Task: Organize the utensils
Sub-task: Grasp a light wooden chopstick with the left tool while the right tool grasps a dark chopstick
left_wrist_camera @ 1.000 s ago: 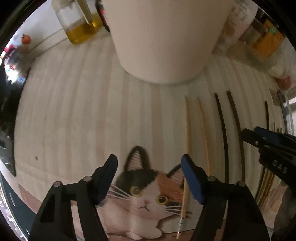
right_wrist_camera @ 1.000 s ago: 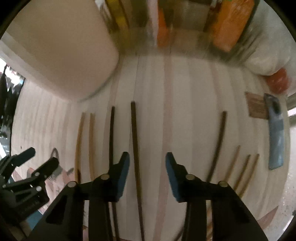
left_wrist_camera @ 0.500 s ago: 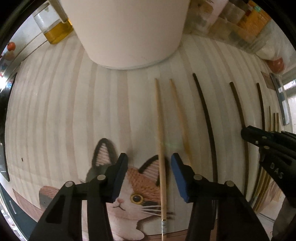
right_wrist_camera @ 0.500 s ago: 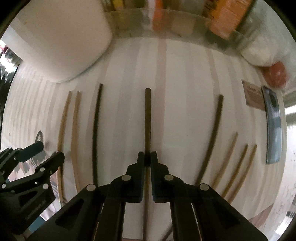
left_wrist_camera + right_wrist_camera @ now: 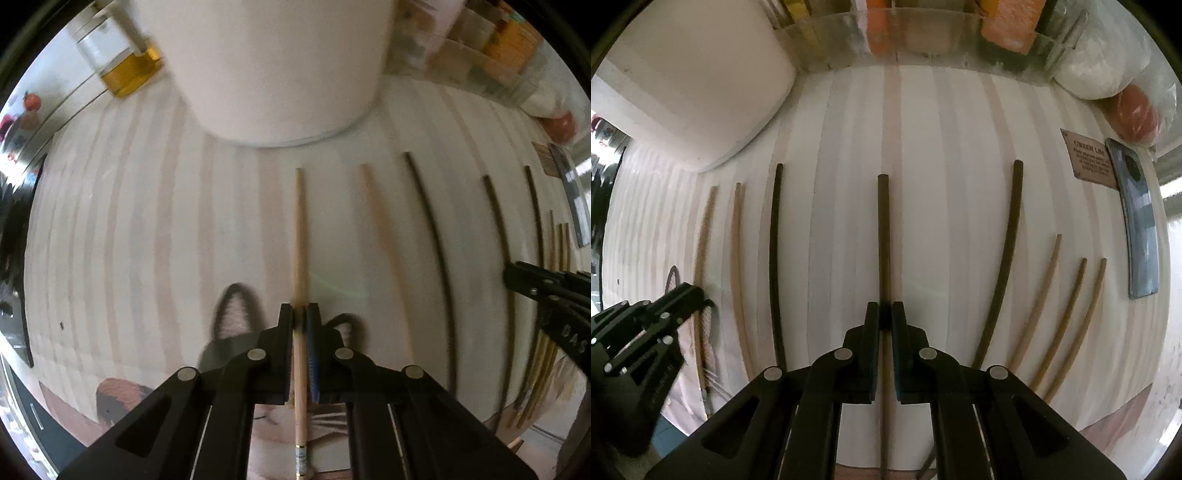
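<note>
The left gripper (image 5: pixel 300 314) has just been closing and is now pinching a light wooden chopstick (image 5: pixel 299 236), which is lying on the striped mat (image 5: pixel 147 240) just in front of the white container (image 5: pixel 273 66). The right gripper (image 5: pixel 884 314) is clamping a dark chopstick (image 5: pixel 883 236), to the container's right. Only the left wrist view is showing the oil bottle (image 5: pixel 122 66); only the right wrist view is showing 3 tan chopsticks (image 5: pixel 1067 314) clearly.
</note>
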`<state>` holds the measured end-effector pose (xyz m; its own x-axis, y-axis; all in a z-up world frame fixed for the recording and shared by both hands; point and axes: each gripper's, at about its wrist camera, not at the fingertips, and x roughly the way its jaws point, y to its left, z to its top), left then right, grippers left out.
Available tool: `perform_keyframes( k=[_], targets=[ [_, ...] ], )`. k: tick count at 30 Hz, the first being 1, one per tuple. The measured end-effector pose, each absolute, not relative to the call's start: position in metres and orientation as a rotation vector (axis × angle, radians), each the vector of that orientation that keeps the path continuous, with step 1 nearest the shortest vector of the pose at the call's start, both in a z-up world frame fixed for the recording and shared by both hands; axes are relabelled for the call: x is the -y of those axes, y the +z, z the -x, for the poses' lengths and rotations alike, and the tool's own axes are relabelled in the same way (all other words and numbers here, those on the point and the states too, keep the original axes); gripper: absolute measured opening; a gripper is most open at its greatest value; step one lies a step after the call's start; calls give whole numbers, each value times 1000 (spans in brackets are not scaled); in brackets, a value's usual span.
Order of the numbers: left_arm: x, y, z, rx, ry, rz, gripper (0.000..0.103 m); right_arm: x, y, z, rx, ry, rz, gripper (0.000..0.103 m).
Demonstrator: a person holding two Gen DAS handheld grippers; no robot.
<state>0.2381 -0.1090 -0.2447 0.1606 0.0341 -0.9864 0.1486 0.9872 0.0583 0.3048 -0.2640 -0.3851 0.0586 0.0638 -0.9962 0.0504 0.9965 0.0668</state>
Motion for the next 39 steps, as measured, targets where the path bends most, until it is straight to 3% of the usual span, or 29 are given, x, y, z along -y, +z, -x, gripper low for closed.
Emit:
perform_keyframes(
  k=[21, 39],
  targets=[
    [45, -235, -238, -1427, -78, -103, 5, 253, -401, -304, -1606, 12, -82, 7],
    [56, -224, -250, -1373, -85, -97, 4, 221, -380, -317, -1540, 0, -115, 6]
  ],
)
